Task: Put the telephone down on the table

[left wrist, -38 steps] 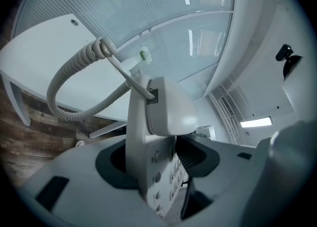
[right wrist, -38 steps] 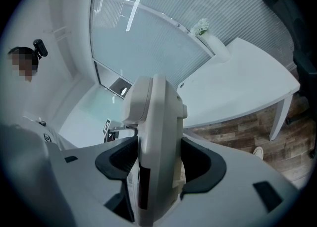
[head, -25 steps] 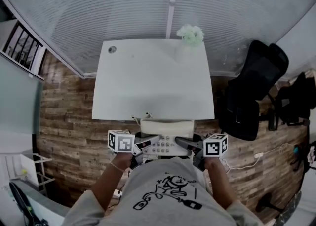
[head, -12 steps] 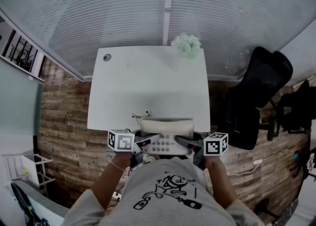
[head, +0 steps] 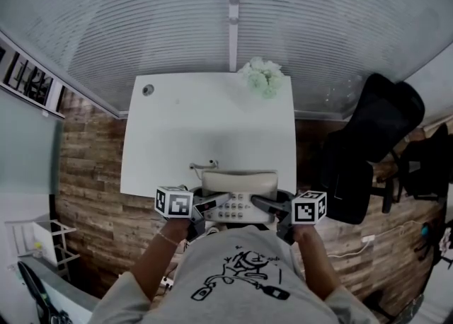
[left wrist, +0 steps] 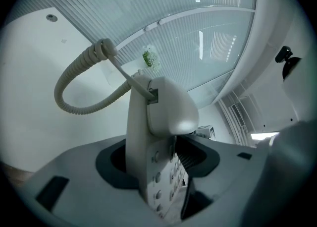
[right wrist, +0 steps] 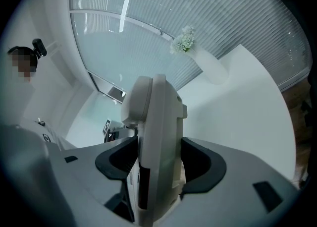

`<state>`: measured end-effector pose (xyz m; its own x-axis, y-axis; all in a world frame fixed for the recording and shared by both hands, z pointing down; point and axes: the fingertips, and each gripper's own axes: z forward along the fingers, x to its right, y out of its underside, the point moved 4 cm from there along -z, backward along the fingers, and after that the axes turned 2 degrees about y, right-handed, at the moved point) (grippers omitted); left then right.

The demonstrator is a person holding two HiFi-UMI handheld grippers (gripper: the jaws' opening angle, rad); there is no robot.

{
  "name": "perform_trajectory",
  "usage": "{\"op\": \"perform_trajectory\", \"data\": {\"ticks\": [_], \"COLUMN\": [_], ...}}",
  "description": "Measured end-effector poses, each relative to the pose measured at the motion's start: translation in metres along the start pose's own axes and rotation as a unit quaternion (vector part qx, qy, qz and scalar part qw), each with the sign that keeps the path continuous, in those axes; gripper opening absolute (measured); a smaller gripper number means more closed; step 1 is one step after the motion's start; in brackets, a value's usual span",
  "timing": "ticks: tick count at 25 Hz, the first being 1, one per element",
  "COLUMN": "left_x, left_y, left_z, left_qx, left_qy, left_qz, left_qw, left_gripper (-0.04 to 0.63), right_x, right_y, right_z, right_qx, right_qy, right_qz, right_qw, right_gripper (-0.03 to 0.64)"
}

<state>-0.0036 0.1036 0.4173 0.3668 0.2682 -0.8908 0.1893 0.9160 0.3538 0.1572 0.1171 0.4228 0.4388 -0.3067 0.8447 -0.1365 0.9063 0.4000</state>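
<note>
Gripping a beige desk telephone (head: 237, 204) from both sides, a person in a grey printed T-shirt (head: 241, 280) stands at the near edge of a white worktop (head: 205, 131). The left tool (head: 214, 201) pinches one side of the set, its dark pads pressed against the casing beside the keypad. The right tool (head: 263, 204) clamps the opposite flank the same way. The handset (head: 239, 178) lies in its cradle along the set's far side, and a coiled cord (left wrist: 74, 89) loops out above the worktop. The telephone hangs between the two tools at the worktop's near edge, partly over it; whether its base touches the surface cannot be told. A small bunch of white flowers (head: 263, 77) stands at the far right corner, before slatted blinds (head: 318, 25). A black office chair (head: 371, 139) stands on the wood-look floor (head: 85, 167) to the right.
</note>
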Motion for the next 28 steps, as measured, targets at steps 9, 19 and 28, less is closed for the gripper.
{"op": "perform_trajectory", "data": {"ticks": [9, 19, 28], "left_x": [-0.003, -0.006, -0.003], "left_y": [-0.021, -0.033, -0.033], "left_z": [0.026, 0.042, 0.040], "left_qx": [-0.008, -0.001, 0.004], "left_qy": [-0.009, -0.018, -0.018], "left_qz": [-0.008, -0.012, -0.011], "left_qw": [0.9999, 0.9998, 0.9998], "left_gripper": [0.230, 0.230, 0.230], "right_x": [0.022, 0.038, 0.034], "right_y": [-0.029, -0.046, -0.048], "right_z": [-0.003, -0.007, -0.007], "right_qx": [-0.009, -0.018, -0.019], "right_qy": [-0.006, -0.014, -0.016], "right_qz": [0.009, 0.010, 0.006], "right_qw": [1.000, 1.000, 1.000], "right_gripper": [0.284, 0.284, 0.284]}}
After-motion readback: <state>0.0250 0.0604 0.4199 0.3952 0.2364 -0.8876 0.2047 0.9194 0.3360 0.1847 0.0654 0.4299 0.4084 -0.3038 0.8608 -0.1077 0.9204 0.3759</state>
